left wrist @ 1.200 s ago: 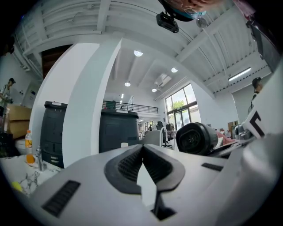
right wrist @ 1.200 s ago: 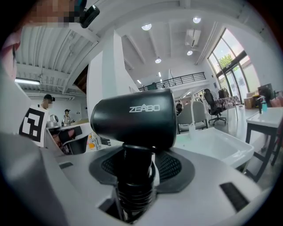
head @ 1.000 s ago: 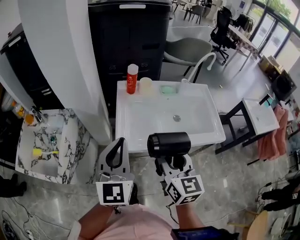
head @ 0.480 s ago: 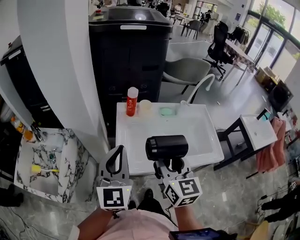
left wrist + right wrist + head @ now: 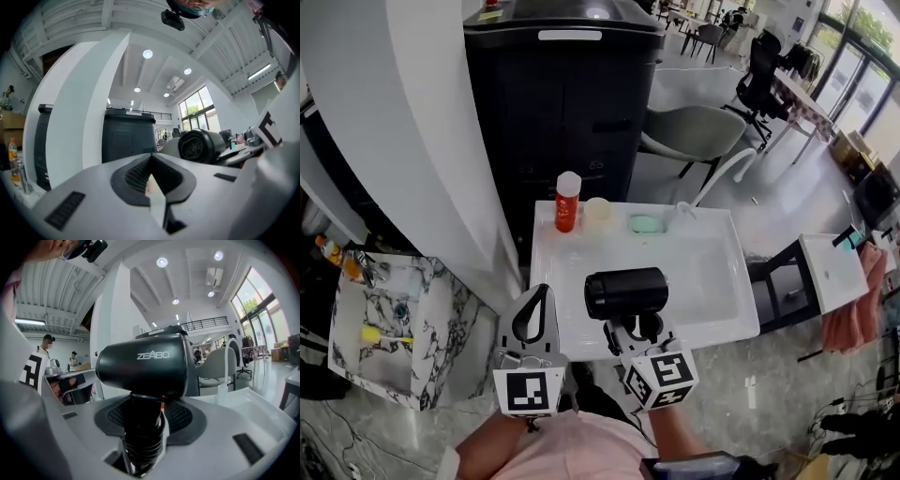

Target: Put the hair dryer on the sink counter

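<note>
A black hair dryer [image 5: 625, 292] stands upright with its barrel lying crosswise, above the front part of the white sink counter [image 5: 551, 274]. My right gripper [image 5: 636, 327] is shut on its ribbed handle. In the right gripper view the hair dryer [image 5: 145, 367] fills the middle, its handle clamped in my right gripper [image 5: 143, 430]. My left gripper [image 5: 532, 317] hangs beside it to the left, shut and holding nothing. In the left gripper view my left gripper [image 5: 151, 177] has its jaws together, with the hair dryer [image 5: 199, 146] off to the right.
At the counter's back stand a red bottle [image 5: 567, 202], a pale cup [image 5: 597, 214], a green soap [image 5: 643, 224] and a white faucet [image 5: 717, 183]. Behind is a black cabinet [image 5: 562, 94]; a white pillar [image 5: 422, 141] and a marbled sink [image 5: 384, 319] are on the left.
Both grippers and the hair dryer have moved forward toward the sink. The dryer now hangs over the counter's front part rather than before its edge. Neither grip has changed.
</note>
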`<action>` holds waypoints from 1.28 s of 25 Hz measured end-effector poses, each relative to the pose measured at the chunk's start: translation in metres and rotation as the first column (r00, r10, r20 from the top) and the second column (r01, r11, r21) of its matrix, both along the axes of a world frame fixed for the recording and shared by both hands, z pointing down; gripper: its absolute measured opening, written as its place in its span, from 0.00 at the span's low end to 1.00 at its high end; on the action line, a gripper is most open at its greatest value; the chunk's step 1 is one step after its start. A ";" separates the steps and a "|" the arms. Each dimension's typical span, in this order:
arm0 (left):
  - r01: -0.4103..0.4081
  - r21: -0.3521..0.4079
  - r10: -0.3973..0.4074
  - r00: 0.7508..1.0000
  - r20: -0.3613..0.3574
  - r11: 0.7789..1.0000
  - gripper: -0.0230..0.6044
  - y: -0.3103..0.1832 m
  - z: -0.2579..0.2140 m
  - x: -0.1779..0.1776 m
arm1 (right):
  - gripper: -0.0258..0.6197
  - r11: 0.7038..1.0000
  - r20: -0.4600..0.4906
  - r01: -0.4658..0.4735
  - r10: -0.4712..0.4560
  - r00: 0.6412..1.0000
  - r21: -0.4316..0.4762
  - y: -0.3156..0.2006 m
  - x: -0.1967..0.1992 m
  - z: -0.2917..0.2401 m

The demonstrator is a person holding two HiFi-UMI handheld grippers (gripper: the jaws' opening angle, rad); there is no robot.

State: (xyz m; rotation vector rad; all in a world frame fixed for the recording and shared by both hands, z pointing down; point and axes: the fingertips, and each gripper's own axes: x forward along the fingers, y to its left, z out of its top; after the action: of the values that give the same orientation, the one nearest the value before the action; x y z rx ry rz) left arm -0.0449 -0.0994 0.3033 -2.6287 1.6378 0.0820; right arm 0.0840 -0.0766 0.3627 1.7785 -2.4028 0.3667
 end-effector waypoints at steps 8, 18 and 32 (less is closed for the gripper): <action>0.047 -0.094 -0.045 0.999 0.026 0.994 0.05 -0.029 0.034 0.008 | 0.35 0.988 0.032 0.061 -0.057 0.998 -0.141 -0.026 0.001 0.061; 0.093 -0.184 -0.083 0.995 0.061 0.979 0.05 -0.048 0.074 0.002 | 0.35 0.962 0.052 0.097 -0.086 0.995 -0.254 -0.047 -0.004 0.116; 0.122 -0.234 -0.109 0.992 0.068 0.965 0.05 -0.082 0.092 -0.001 | 0.35 0.885 0.079 0.138 -0.115 0.990 -0.444 -0.076 -0.010 0.166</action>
State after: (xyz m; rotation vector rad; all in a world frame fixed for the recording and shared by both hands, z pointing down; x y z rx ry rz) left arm -0.0456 -0.1810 0.3956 -2.6629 1.8863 -0.2008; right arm 0.0740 -0.1525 0.5285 1.4133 -2.2093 0.8790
